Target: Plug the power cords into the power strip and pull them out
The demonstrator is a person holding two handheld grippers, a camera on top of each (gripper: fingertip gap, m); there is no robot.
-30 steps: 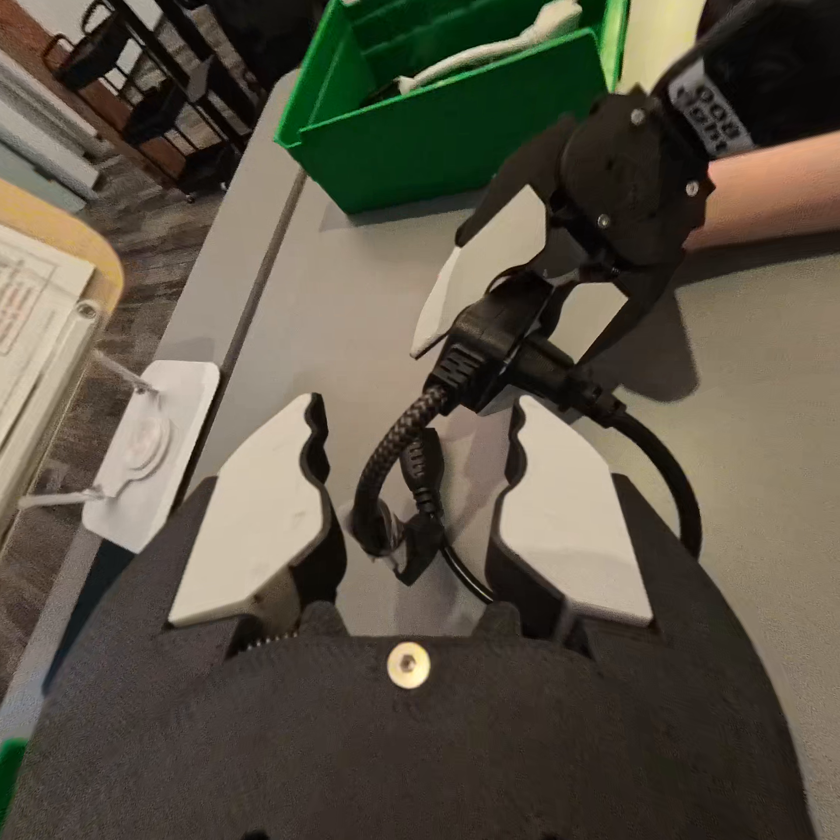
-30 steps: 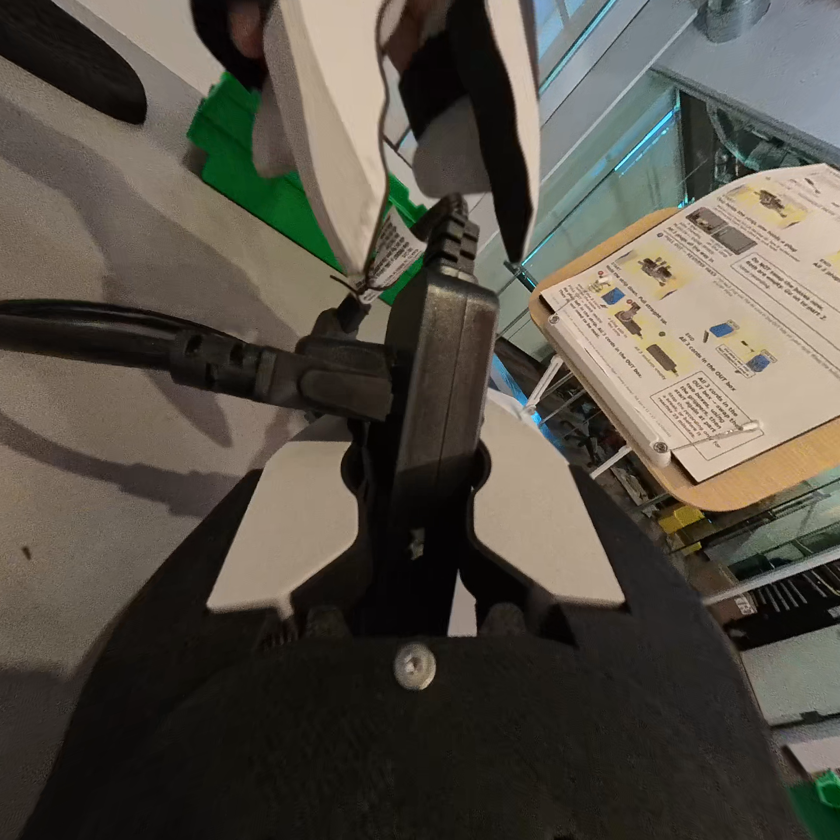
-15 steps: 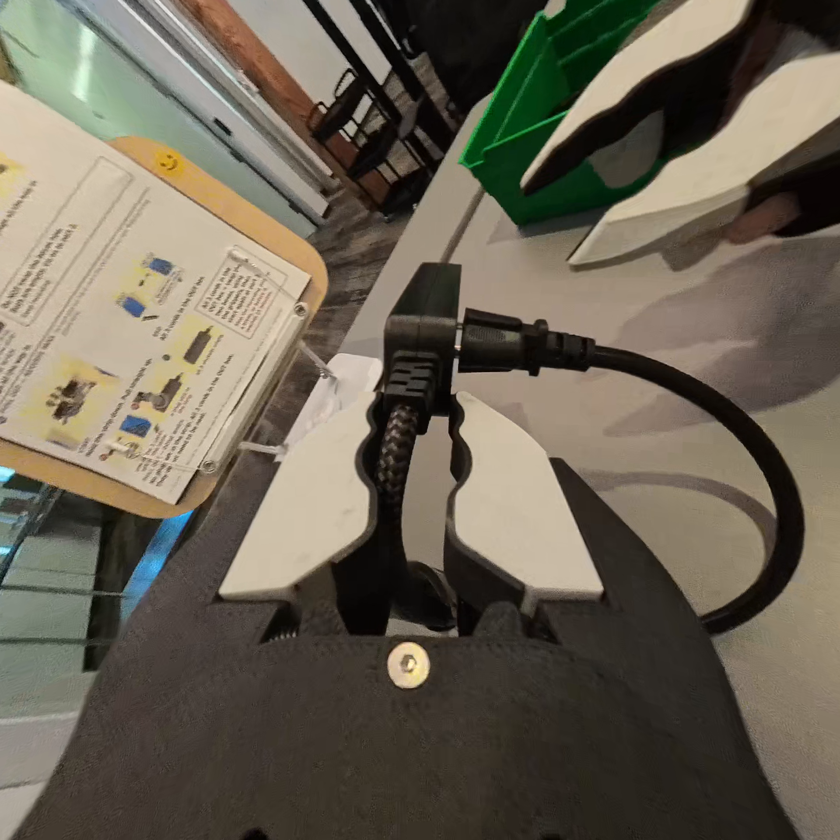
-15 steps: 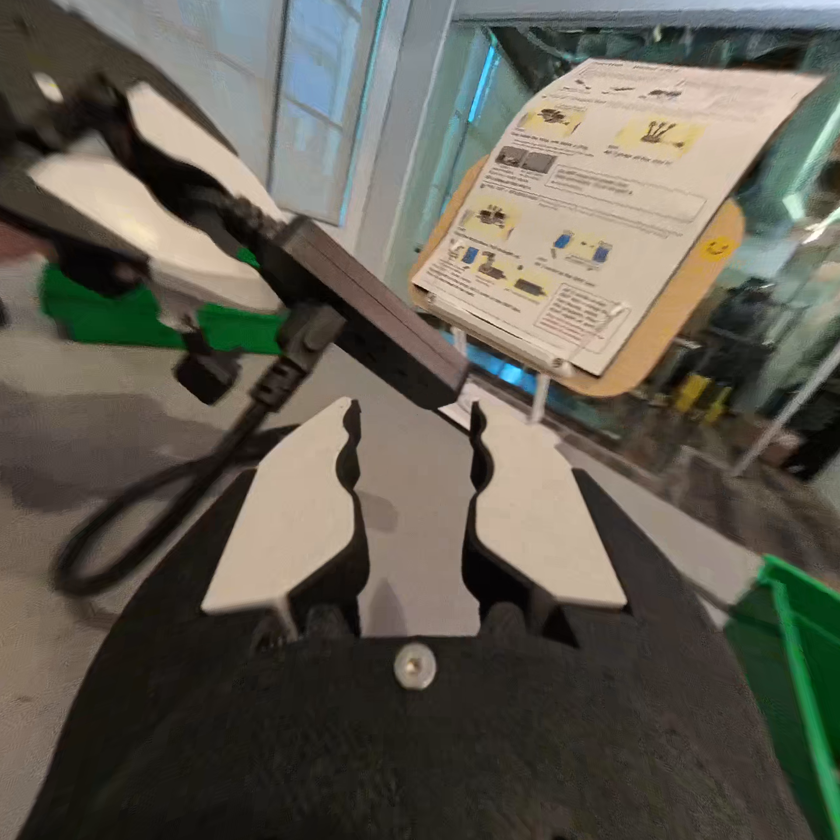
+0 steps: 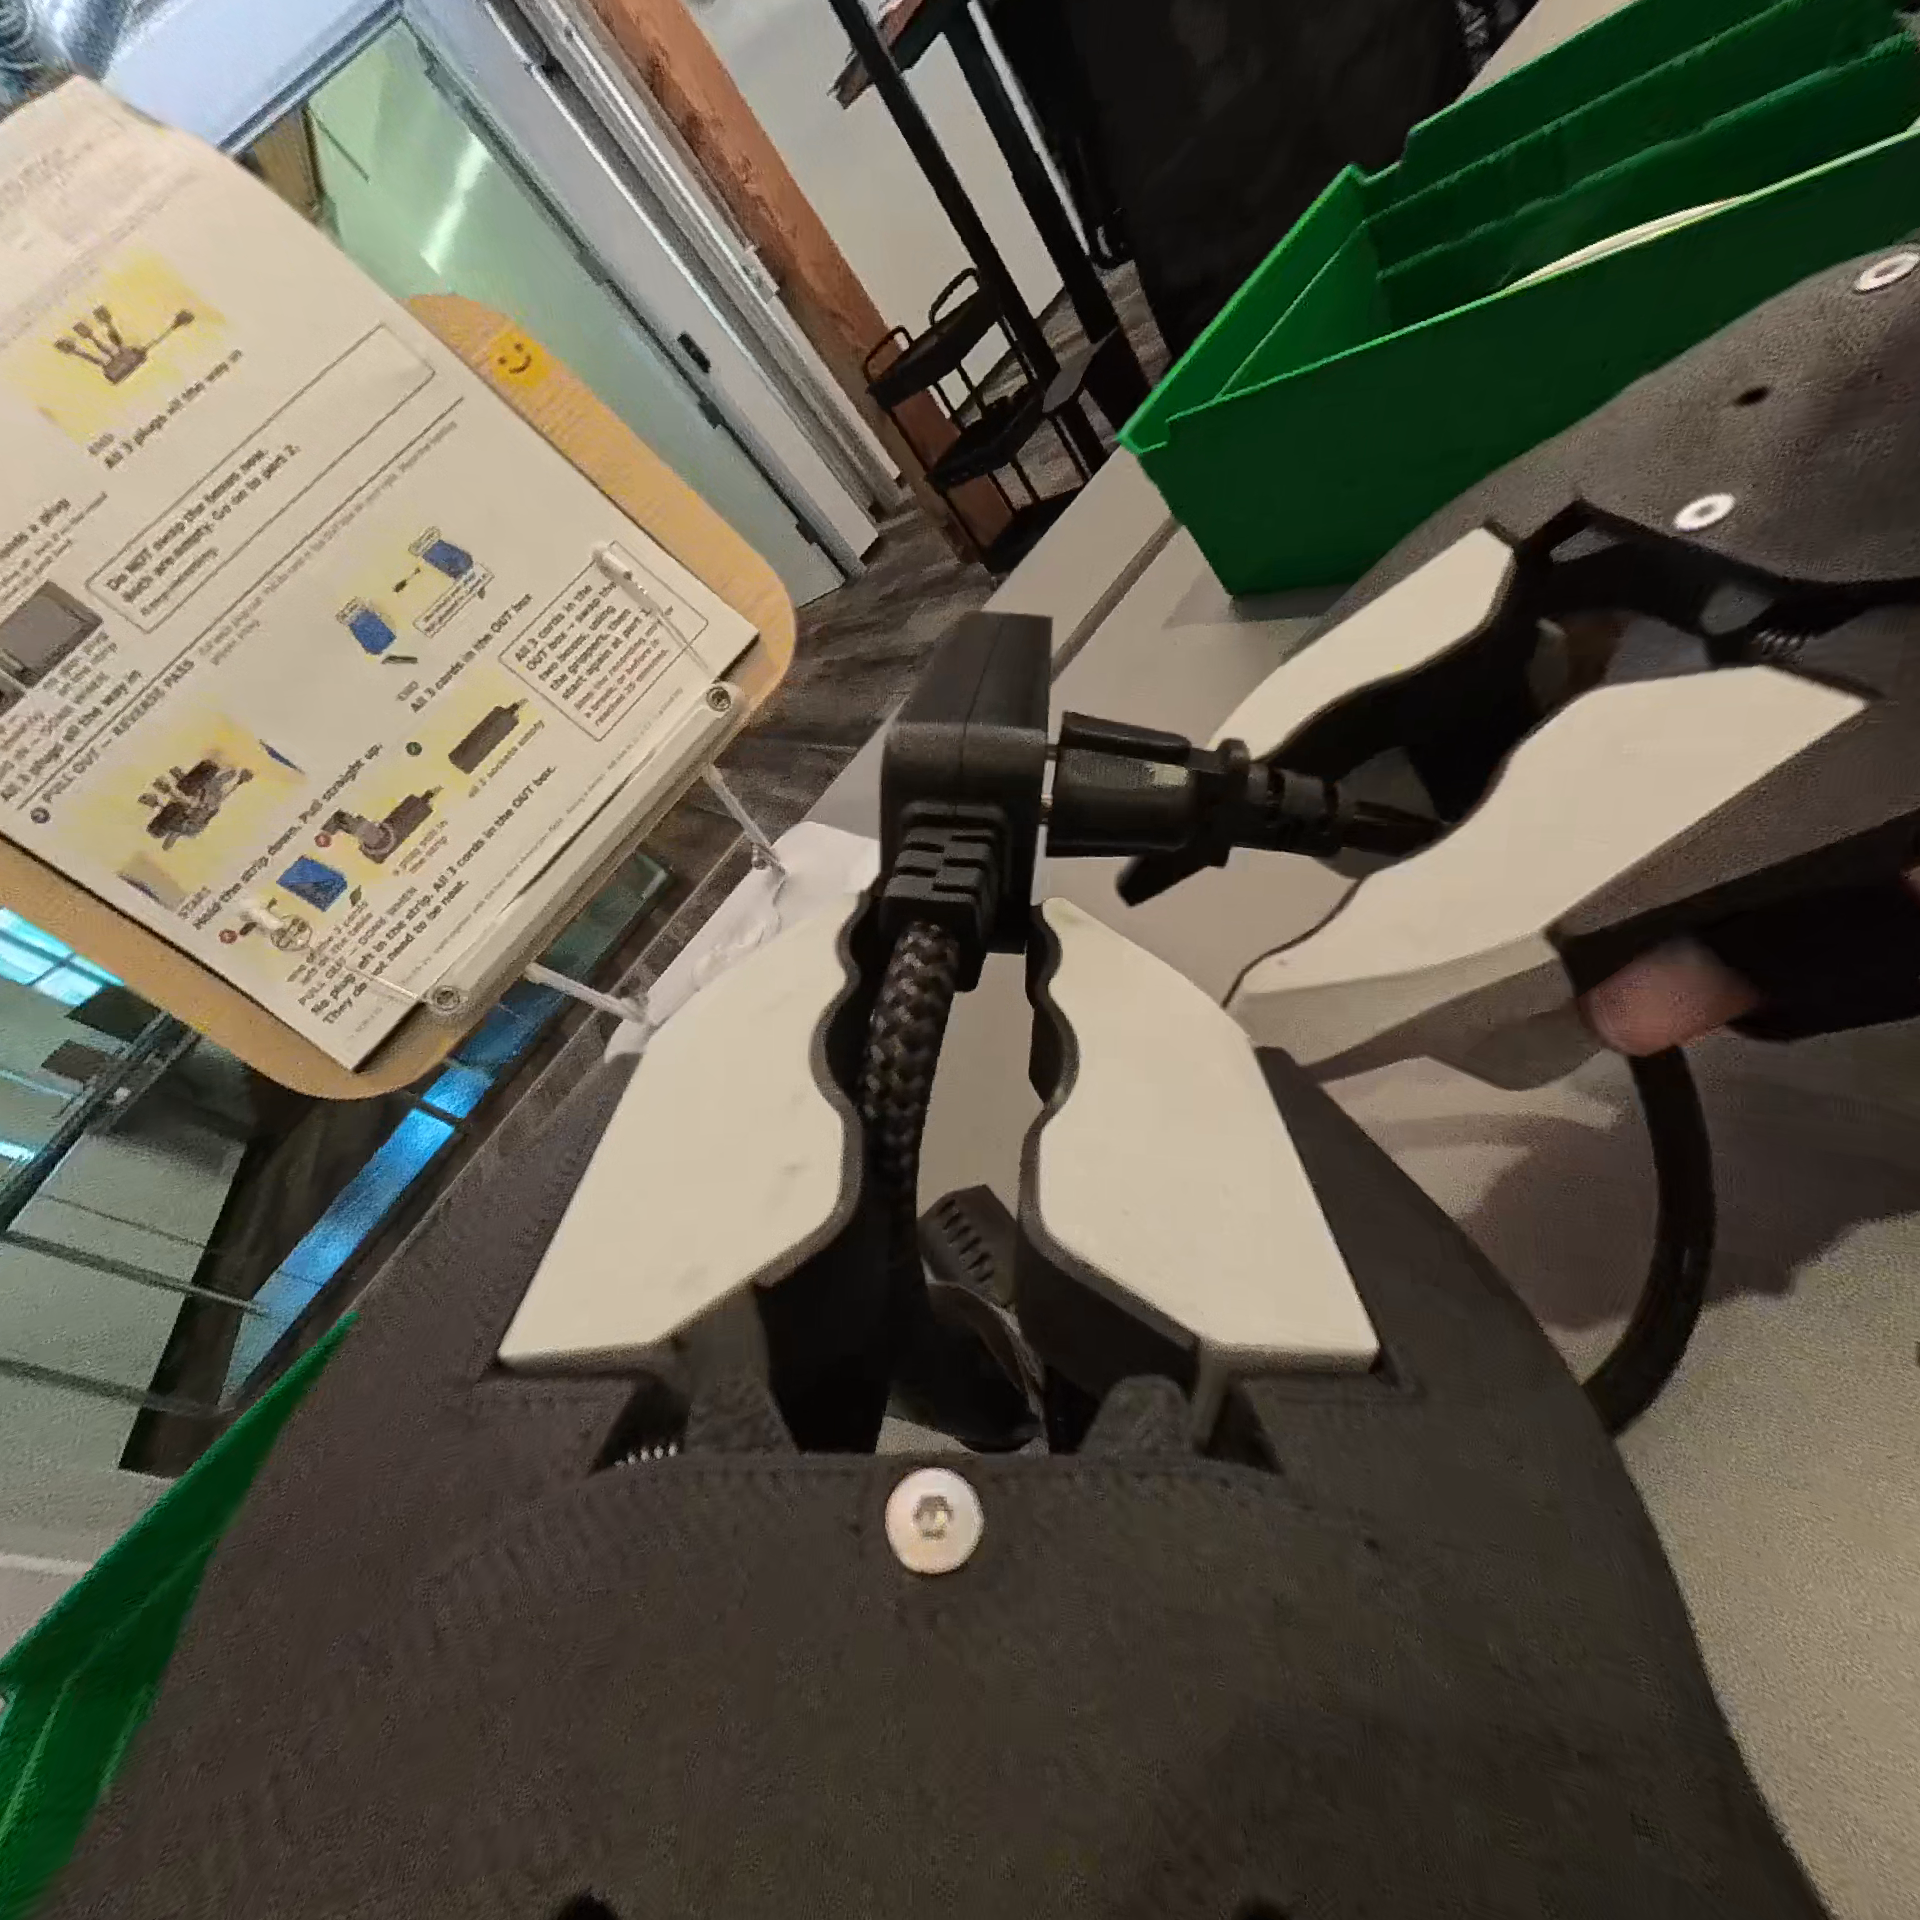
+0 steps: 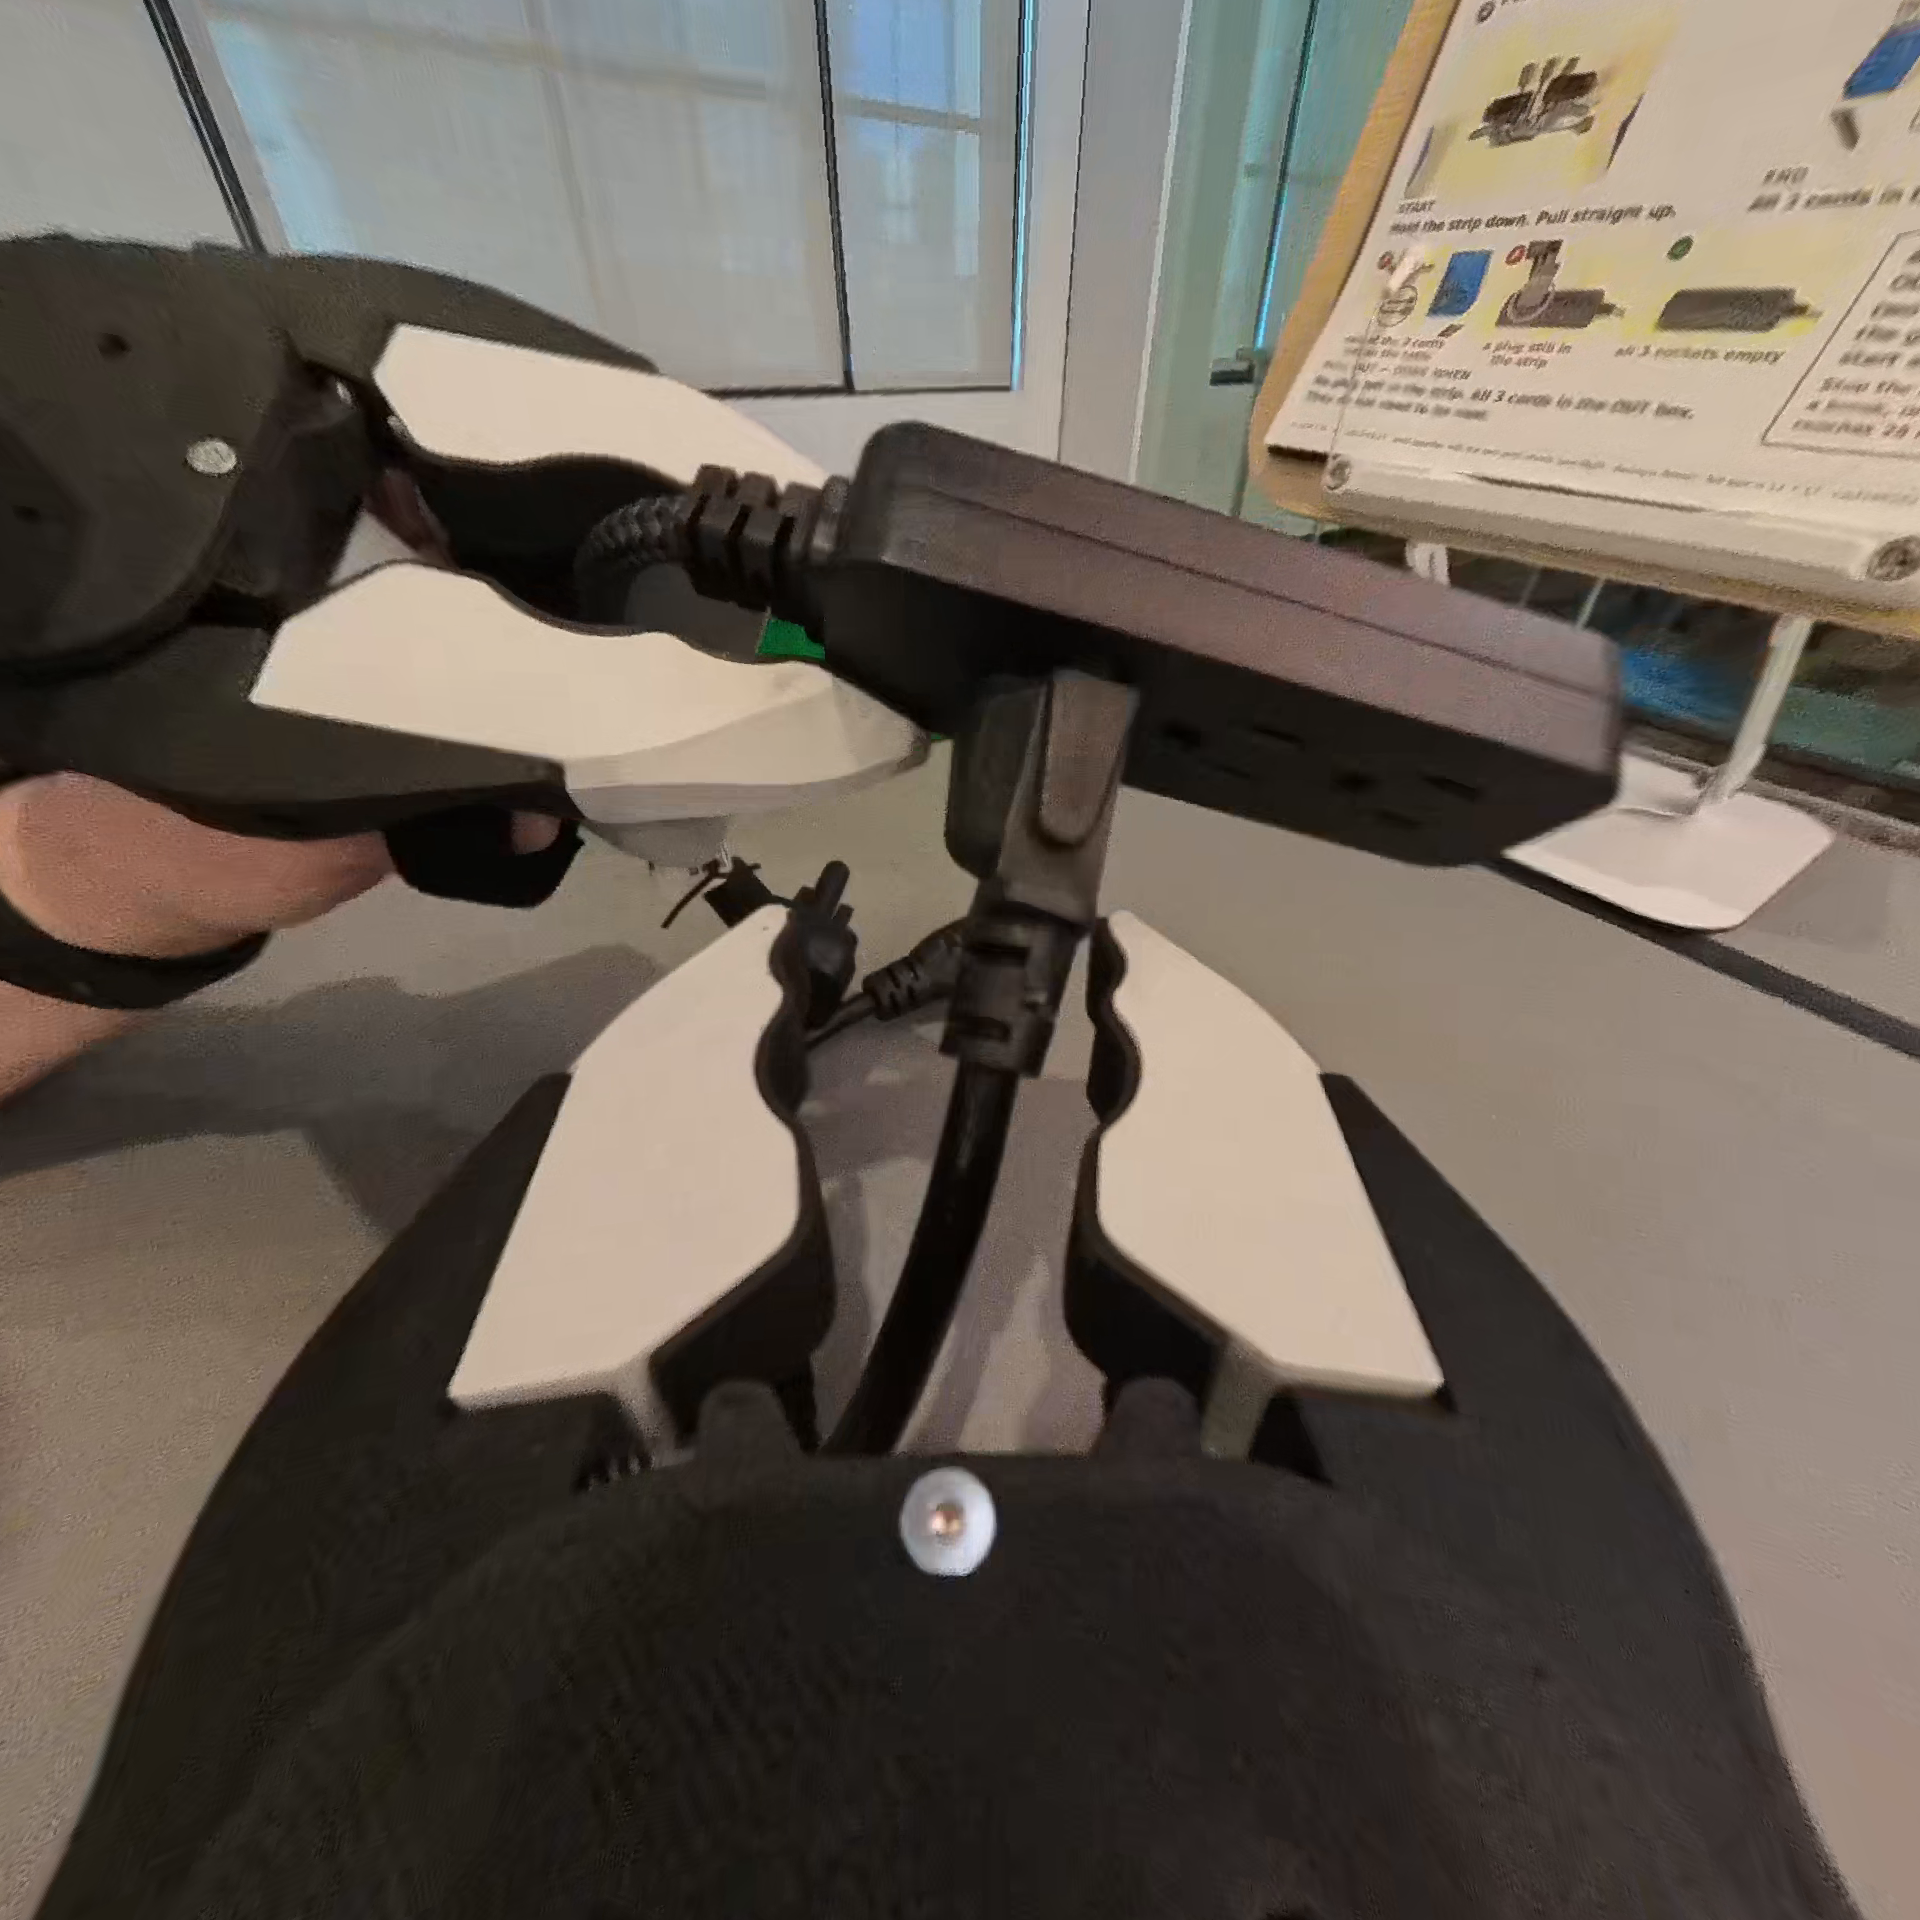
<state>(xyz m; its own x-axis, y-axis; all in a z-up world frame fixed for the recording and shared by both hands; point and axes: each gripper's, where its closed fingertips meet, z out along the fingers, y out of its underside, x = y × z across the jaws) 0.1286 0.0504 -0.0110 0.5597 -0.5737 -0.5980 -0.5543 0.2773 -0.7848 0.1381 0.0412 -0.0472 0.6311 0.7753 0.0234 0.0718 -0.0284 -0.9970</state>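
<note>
Signboard (image 5: 343, 623) with a printed sheet stands far left on its white foot, off the work.

Left gripper (image 5: 951, 925): my fingers are narrow, clamped on the braided cord (image 5: 904, 1060) right where it enters the power strip (image 5: 982, 707). The strip is off the table (image 5: 1766, 1558), carried in the air by that grip alone and sticking out away from me.

Plug (image 5: 1122, 790): one black plug is seated in the socket face, nearest the braided end. Seen from the right wrist, the sockets farther along look empty.

Right gripper (image 6: 935, 935): my fingers are spread to a middling gap and straddle the ribbed collar just behind the plug. The black cord (image 6: 935, 1226) runs back between them. The right finger is close to the collar, with clear space on the left. Nothing is held.

Green bin (image 5: 1455, 416) sits far right at the back of the table.

Step, as I judge it: one cord is in, and I am lining up a grasp on it, most likely to pull it out. I cannot rule out a final push home.

Next move: slide forward onto the plug body, not the cord, then close. Pull straight along the prongs while the left grip braces. The strip hangs from its cord end, so a skewed pull could swing it.
</note>
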